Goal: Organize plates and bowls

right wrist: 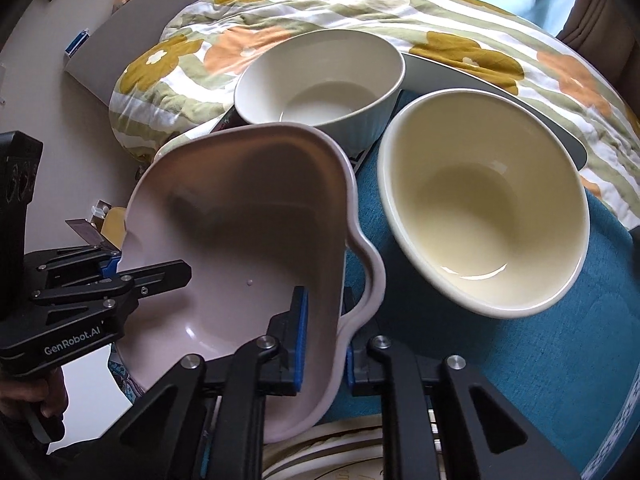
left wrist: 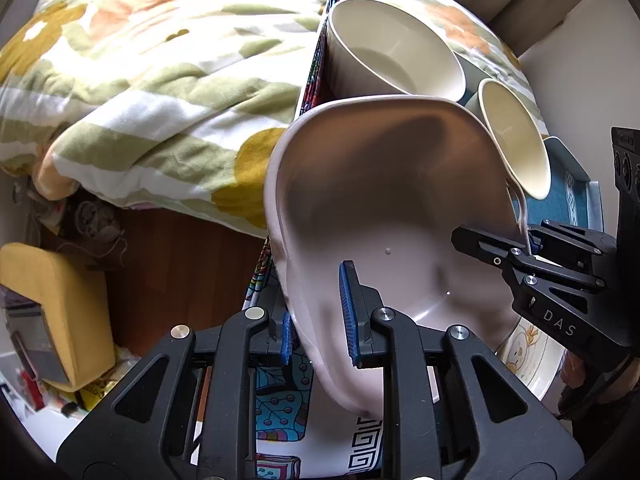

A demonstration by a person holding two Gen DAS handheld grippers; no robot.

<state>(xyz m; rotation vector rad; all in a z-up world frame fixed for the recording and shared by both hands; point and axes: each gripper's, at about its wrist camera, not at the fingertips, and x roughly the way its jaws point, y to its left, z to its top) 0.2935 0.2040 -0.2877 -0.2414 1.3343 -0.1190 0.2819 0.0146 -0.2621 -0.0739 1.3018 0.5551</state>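
The pink dish (left wrist: pixel 384 216) was gripped at opposite rims by the left tongs (left wrist: pixel 318 338) and the right tongs (right wrist: pixel 324 344), just beside two cream bowls (right wrist: pixel 484 204). Unequal lifting could have twisted it loose or knocked the nearer bowl.

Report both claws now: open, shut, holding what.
Left claw: shut on the rim of the pink dish.
Right claw: shut on the opposite rim of the same pink dish.
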